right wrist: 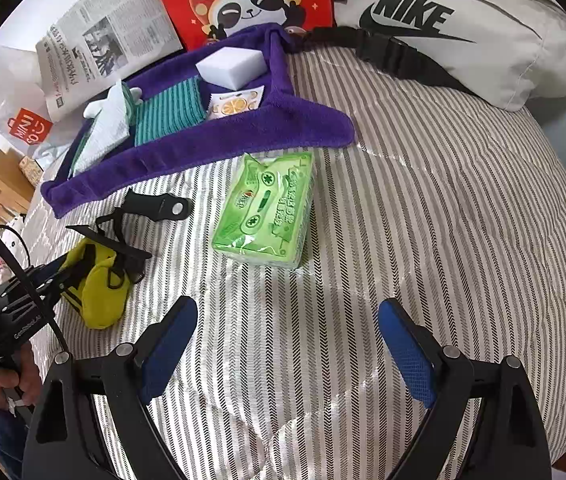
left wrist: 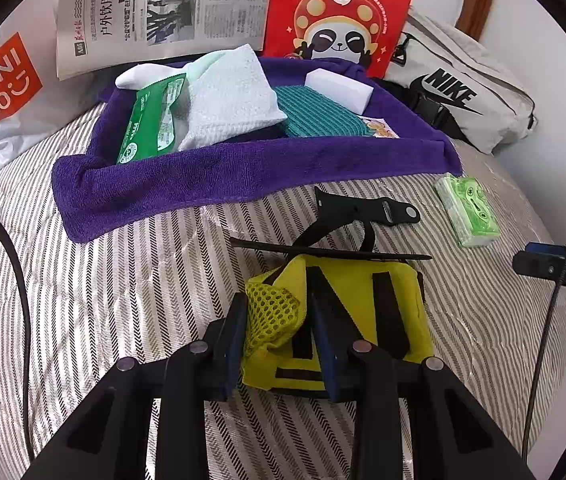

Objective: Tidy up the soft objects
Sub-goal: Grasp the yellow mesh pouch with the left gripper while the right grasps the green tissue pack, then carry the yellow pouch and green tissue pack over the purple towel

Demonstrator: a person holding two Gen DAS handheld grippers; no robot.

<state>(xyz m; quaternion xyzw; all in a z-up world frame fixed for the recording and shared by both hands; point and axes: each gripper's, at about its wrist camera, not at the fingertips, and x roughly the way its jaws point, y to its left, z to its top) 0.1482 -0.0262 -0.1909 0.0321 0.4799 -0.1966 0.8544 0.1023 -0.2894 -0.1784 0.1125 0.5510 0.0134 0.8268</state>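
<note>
A yellow fabric pouch [left wrist: 363,304] with black straps and a mesh panel lies on the striped bedcover. My left gripper [left wrist: 277,294] is shut on its mesh end, with a blue pad pressed against each side. In the right wrist view the same pouch [right wrist: 101,292] shows at the left, held by the left gripper [right wrist: 65,270]. A green tissue pack [right wrist: 263,208] lies flat ahead of my right gripper [right wrist: 287,312], which stands open and holds nothing. Behind, a purple towel tray [left wrist: 243,172] holds a white towel [left wrist: 231,96], a green wipes pack [left wrist: 151,120], a teal cloth [left wrist: 315,116] and a white sponge [left wrist: 339,86].
A black strap piece [left wrist: 367,210] lies between the pouch and the tray. At the back stand a newspaper [left wrist: 155,8], a red panda bag [left wrist: 339,16], a grey Nike bag [left wrist: 459,88] and a Miniso bag [left wrist: 3,80]. A black cable [left wrist: 19,272] crosses the left side.
</note>
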